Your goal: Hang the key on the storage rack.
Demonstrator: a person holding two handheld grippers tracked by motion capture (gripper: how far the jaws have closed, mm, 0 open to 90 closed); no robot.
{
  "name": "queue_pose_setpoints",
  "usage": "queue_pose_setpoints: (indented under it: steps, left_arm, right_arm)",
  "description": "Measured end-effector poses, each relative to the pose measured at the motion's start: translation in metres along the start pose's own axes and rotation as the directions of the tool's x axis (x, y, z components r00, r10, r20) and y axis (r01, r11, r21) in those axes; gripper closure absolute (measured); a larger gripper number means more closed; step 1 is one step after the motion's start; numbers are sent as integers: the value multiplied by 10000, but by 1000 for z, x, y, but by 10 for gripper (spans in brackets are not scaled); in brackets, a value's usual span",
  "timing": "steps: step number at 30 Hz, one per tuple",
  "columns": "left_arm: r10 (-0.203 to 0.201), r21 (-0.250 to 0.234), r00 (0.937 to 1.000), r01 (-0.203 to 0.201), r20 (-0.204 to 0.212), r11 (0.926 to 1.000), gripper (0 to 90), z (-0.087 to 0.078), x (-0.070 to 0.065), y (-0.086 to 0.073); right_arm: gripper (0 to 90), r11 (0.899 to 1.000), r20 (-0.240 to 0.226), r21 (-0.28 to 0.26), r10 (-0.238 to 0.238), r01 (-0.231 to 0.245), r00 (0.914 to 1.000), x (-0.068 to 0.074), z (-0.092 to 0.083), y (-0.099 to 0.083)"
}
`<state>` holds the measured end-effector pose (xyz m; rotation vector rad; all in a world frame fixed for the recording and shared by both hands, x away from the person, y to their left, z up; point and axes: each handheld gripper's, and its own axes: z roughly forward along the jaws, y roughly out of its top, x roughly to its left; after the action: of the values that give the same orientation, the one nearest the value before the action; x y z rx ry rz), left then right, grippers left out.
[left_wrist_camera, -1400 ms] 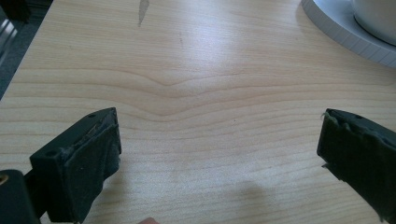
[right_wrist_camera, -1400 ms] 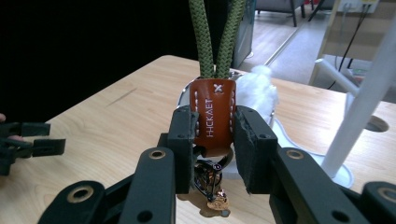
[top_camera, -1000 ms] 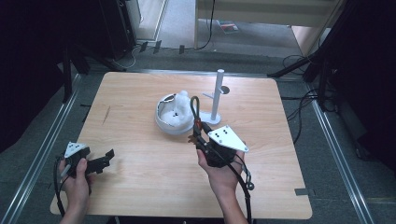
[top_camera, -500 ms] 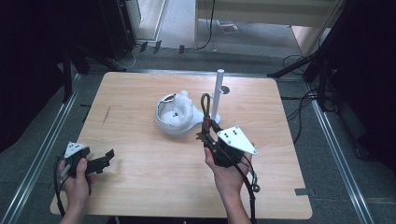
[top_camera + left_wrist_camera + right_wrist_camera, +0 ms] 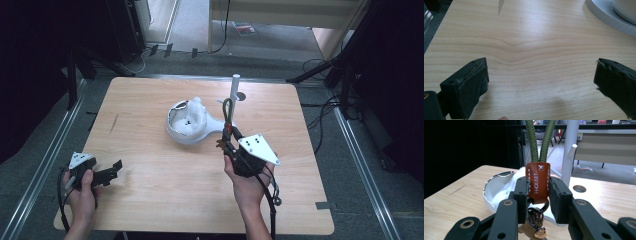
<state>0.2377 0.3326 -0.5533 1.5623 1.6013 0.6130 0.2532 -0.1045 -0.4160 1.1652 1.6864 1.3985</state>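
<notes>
My right gripper [image 5: 538, 188] is shut on a keychain's brown leather tab [image 5: 538, 182]; a green cord loop [image 5: 539, 140] rises from it and metal rings [image 5: 536, 216] hang below. In the high view that gripper [image 5: 229, 141] stands upright at the table's middle right, the green cord loop [image 5: 228, 111] reaching up beside the white post [image 5: 234, 95]. A white bowl-shaped holder [image 5: 186, 122] lies just left of it. My left gripper [image 5: 114, 167] rests near the front left edge, open, with bare wood between its pads [image 5: 475, 82].
The white post stands on a base with a round hole [image 5: 579, 188] in the plate. The white dish's ribbed rim [image 5: 609, 17] lies far ahead of the left gripper. Metal rails [image 5: 45, 160] run along both sides of the wooden table [image 5: 150, 190]. Cables [image 5: 325, 115] lie on the floor at right.
My right gripper has moved a little right and toward the post with the keychain, and tilted more upright. The left gripper has stayed put.
</notes>
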Motion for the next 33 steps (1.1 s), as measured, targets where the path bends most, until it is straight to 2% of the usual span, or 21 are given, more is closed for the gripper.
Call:
queue_pose_setpoints:
  steps: [19, 25, 31, 33]
  left_arm:
    - [8, 12, 10000, -8, 4, 10000, 4, 0, 0, 0]
    - [50, -165, 10000, -49, 38, 9999, 4, -1, 0, 0]
    - [126, -677, 9998, -114, 175, 9976, 4, -2, -1, 0]
    - [173, -1079, 9999, -172, -4, 9940, 4, -4, -2, -1]
  right_arm:
    - [705, 9997, 593, 182, 119, -130, 9982, -17, 12, -4]
    - [704, 9994, 857, 295, 147, -173, 9962, -21, 19, -7]
    - [704, 9987, 1058, 484, 134, -186, 9943, -26, 27, -11]
    - [704, 9986, 1168, 491, 117, -175, 9931, -27, 29, -12]
